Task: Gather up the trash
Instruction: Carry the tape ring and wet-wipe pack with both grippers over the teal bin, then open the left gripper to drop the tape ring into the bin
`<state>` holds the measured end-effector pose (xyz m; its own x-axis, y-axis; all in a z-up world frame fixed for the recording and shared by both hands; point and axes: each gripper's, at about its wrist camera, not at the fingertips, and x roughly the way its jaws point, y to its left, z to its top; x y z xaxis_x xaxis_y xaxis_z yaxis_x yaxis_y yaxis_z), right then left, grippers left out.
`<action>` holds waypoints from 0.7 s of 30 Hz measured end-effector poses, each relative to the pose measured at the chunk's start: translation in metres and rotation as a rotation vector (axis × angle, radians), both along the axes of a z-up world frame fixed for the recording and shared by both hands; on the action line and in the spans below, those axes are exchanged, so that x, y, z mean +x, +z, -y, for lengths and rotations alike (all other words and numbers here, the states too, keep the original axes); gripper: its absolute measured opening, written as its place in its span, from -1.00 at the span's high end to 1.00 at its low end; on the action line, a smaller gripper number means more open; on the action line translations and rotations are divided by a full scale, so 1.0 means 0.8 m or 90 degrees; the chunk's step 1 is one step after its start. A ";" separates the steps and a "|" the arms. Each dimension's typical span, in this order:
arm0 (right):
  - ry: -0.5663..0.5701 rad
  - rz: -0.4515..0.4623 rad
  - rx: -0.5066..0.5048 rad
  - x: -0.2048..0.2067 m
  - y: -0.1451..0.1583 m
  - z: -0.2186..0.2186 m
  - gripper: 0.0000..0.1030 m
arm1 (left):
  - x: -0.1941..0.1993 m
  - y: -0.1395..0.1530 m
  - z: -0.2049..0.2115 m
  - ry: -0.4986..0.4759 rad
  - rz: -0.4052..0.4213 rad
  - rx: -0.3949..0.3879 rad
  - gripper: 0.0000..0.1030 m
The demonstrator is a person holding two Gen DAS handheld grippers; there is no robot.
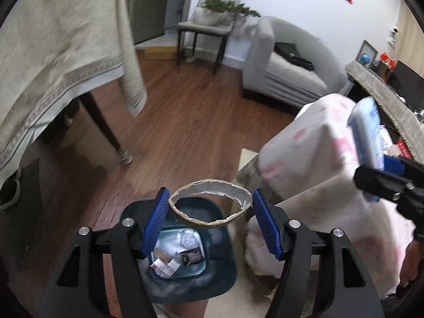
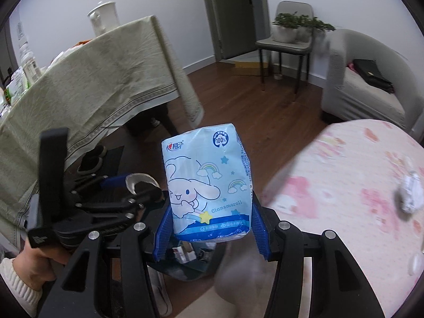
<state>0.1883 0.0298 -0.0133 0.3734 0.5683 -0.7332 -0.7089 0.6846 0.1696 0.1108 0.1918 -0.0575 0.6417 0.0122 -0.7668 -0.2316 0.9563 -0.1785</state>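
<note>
My left gripper [image 1: 210, 216] clamps torn paper ring [image 1: 210, 204] directly over bin [image 1: 228, 273]. My right gripper [image 2: 209, 228] grips blue tissue pack [image 2: 208, 185] above bin too. Bin already holds scraps. Both pieces undropped; crumpled wad [image 2: 409, 194] left near bed [image 2: 344, 185] edge.

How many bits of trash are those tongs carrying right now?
2: a torn paper ring in the left tongs, a blue tissue pack in the right tongs. Both hang over the bin.

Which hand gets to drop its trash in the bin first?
Probably the left. The left gripper holds the torn paper ring right over the open bin. The right gripper holds the tissue pack nearer the bin's edge.
</note>
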 end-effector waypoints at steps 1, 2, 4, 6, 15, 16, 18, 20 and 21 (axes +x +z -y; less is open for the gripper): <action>0.007 -0.003 -0.001 -0.002 -0.003 -0.010 -0.04 | -0.002 -0.005 -0.005 0.004 -0.006 0.000 -0.30; 0.012 -0.006 -0.002 -0.003 -0.006 -0.017 -0.04 | -0.003 -0.011 -0.011 0.009 -0.016 0.000 -0.30; 0.020 -0.011 -0.004 -0.005 -0.011 -0.029 -0.04 | -0.008 -0.025 -0.022 0.019 -0.040 0.009 -0.30; 0.025 -0.016 -0.005 -0.006 -0.016 -0.038 -0.04 | -0.011 -0.035 -0.029 0.025 -0.059 0.020 -0.30; 0.047 -0.035 -0.023 -0.013 -0.044 -0.084 -0.04 | -0.023 -0.093 -0.038 0.007 -0.154 0.042 -0.30; 0.048 -0.036 -0.025 -0.014 -0.046 -0.088 -0.04 | -0.024 -0.099 -0.038 0.005 -0.163 0.043 -0.30; 0.049 -0.042 -0.032 -0.014 -0.052 -0.093 -0.04 | -0.027 -0.114 -0.042 0.002 -0.185 0.033 -0.30; 0.047 -0.048 -0.040 -0.012 -0.060 -0.098 -0.04 | -0.029 -0.126 -0.046 0.000 -0.204 0.014 -0.30; 0.046 -0.051 -0.044 -0.011 -0.062 -0.100 -0.04 | -0.031 -0.136 -0.048 -0.001 -0.217 0.004 -0.30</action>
<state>0.1792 0.1098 -0.0630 0.2725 0.5392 -0.7969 -0.7427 0.6444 0.1820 0.0857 0.2298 -0.1659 0.3484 0.0169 -0.9372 -0.2749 0.9577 -0.0850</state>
